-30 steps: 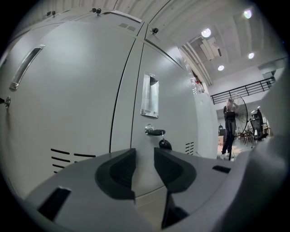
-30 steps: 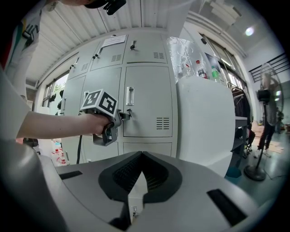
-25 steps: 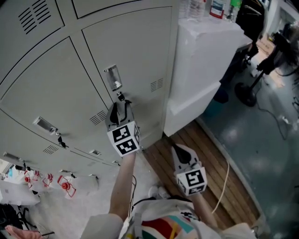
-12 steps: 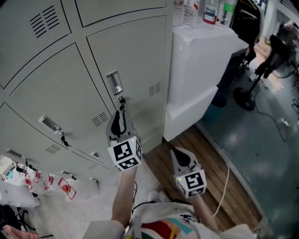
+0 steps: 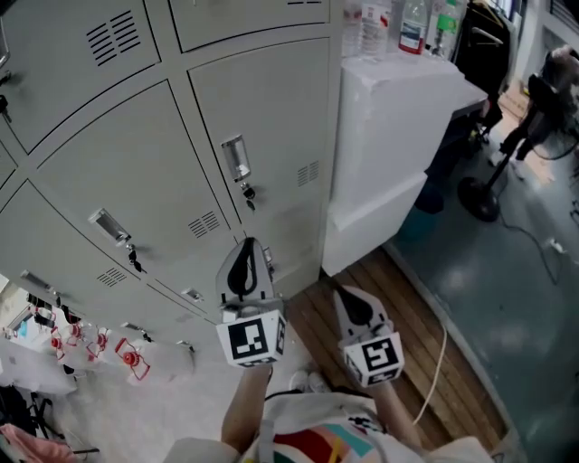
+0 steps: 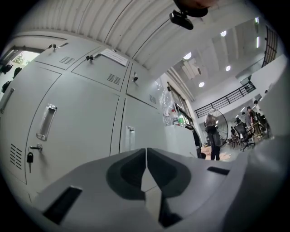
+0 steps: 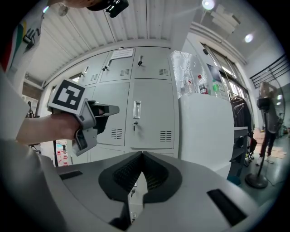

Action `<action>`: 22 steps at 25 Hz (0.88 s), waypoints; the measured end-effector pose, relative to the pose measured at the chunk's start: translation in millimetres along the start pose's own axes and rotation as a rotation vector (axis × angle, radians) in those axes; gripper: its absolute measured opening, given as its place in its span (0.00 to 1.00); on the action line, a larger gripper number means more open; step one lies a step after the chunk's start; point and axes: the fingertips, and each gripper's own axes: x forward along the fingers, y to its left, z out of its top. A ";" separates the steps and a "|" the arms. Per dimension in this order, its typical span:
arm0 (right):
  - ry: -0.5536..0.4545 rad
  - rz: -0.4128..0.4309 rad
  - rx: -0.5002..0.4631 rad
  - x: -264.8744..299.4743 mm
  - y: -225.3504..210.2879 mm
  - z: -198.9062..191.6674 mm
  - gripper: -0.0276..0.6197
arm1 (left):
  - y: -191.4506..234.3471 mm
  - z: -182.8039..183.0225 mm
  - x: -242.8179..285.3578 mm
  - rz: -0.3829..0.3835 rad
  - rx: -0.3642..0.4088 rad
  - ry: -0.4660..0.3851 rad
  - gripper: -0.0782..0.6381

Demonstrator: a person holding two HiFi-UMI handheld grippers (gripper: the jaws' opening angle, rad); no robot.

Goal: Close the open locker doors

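Hovering in front of the grey lockers [image 5: 118, 181], the left gripper [image 5: 246, 244] has just been closing its jaws, which now meet with nothing between them. It sits below the handle [image 5: 236, 158] and dangling key [image 5: 248, 192] of the nearest locker door [image 5: 271, 108], clear of both. That door and its neighbours lie flush in their frames. The right gripper [image 5: 344, 294] is held lower, over the wooden floor [image 5: 407, 344], its jaws also pressed together and empty. A white cabinet [image 5: 389, 127] stands just right of the lockers, with bottles [image 5: 412, 23] on top.
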 end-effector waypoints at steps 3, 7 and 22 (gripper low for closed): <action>-0.024 0.005 -0.006 -0.9 3.3 8.2 0.05 | -8.4 4.6 -21.3 0.002 -0.050 -0.013 0.13; -0.048 0.035 -0.016 -2.3 10.0 13.5 0.05 | -20.5 -7.2 -41.3 -0.027 -0.078 0.000 0.12; -0.037 -0.013 -0.076 -2.4 0.8 19.0 0.05 | -36.6 -41.9 -52.8 -0.063 -0.082 0.089 0.12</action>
